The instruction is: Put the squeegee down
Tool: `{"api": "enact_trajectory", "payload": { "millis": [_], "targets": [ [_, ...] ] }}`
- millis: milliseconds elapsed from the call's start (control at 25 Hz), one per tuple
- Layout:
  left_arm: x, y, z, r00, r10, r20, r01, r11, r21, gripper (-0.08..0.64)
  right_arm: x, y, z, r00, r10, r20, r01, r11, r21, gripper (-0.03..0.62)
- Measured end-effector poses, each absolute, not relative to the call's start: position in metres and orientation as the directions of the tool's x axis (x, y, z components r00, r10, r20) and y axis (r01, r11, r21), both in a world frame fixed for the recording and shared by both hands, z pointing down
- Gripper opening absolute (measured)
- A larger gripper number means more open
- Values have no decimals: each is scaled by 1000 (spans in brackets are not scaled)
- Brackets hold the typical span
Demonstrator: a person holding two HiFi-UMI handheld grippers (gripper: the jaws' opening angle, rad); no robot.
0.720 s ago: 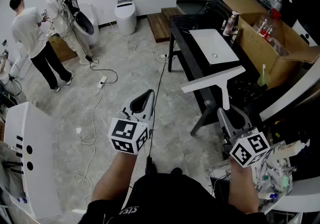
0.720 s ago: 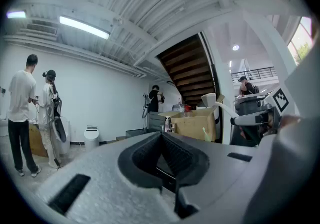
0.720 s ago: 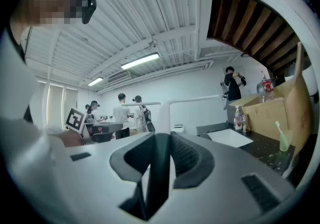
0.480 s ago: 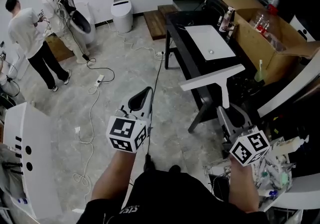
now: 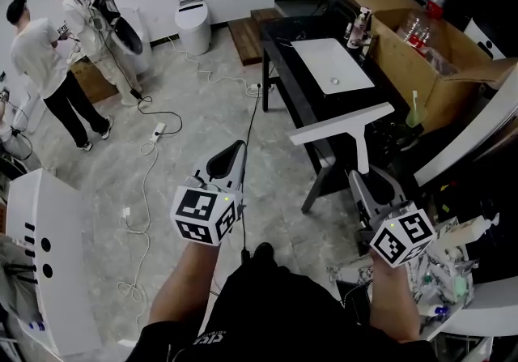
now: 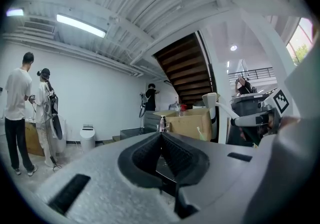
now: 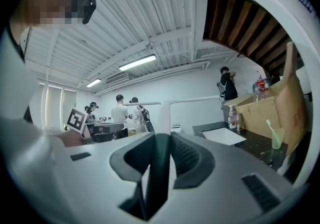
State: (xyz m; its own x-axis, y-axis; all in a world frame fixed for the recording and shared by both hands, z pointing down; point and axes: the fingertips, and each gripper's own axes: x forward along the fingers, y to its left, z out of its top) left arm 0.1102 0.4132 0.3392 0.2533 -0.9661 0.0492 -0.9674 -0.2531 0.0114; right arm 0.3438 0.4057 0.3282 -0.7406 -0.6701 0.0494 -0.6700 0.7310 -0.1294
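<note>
The white squeegee [image 5: 344, 125] is held upright in front of me, its wide blade on top and level, its handle running down into my right gripper [image 5: 366, 182], which is shut on that handle. In the right gripper view the handle [image 7: 161, 133] stands between the jaws and the blade [image 7: 180, 101] crosses above them. It hangs over the floor beside the black counter [image 5: 283, 61]. My left gripper [image 5: 230, 159] is held level to the left, its jaws shut on nothing [image 6: 161, 137].
A white sink basin [image 5: 328, 65] sits in the black counter, with an open cardboard box [image 5: 421, 57] of bottles to its right. Cables [image 5: 150, 158] trail over the floor. Two people [image 5: 44, 69] stand far left by a toilet [image 5: 192, 24]. Clutter [image 5: 441, 279] lies lower right.
My head view has shifted a little, so the counter sits slightly further left and higher. Both grippers and the squeegee keep the same pose.
</note>
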Motion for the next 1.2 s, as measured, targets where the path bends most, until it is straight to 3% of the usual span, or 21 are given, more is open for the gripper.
{"api": "enact_trajectory", "payload": {
  "millis": [640, 1200],
  "targets": [
    [115, 349, 341, 290, -955, 54, -957, -290, 11, 9, 343, 345, 334, -734, -677, 54, -674, 715, -185, 100],
    [23, 231, 348, 315, -946, 76, -949, -314, 32, 9, 234, 226, 346, -742, -660, 114, -668, 716, -203, 98]
  ]
}}
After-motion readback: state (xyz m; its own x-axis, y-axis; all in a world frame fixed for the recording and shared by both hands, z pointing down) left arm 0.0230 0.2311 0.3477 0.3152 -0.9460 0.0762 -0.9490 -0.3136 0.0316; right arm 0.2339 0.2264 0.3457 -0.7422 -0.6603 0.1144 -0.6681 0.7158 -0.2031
